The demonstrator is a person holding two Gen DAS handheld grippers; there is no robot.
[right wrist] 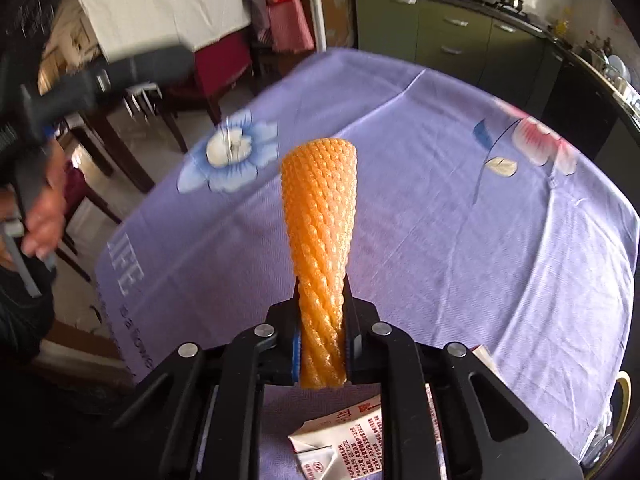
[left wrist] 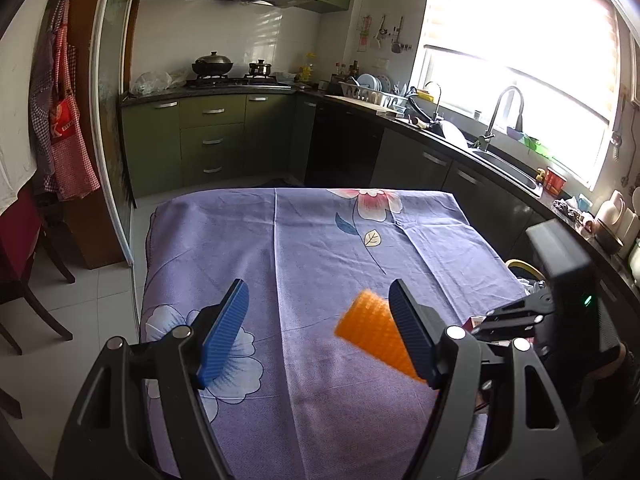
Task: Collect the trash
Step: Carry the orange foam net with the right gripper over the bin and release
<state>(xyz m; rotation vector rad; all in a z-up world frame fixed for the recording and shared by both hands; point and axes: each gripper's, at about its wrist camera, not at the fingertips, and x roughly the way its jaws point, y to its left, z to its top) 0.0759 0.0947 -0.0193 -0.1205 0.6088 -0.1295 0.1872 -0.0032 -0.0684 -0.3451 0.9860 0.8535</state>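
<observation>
An orange foam net sleeve (right wrist: 320, 216) sticks out upward from my right gripper (right wrist: 322, 282), whose blue pads press on its lower end; it hangs above the purple flowered tablecloth (right wrist: 460, 220). In the left wrist view the same sleeve (left wrist: 372, 336) floats just left of the right-hand finger of my left gripper (left wrist: 318, 288). That gripper stands open over the cloth (left wrist: 320, 232) with nothing between its blue pads. A crumpled white carton with red print (right wrist: 340, 440) lies on the cloth under the right gripper.
Green kitchen cabinets (left wrist: 212, 140) and a counter with a sink (left wrist: 504, 160) run behind and right of the table. Dark wooden chairs (left wrist: 24, 280) stand at the left. A yellow-rimmed object (left wrist: 524, 268) sits off the table's right edge. A hand (right wrist: 44, 216) grips the left tool.
</observation>
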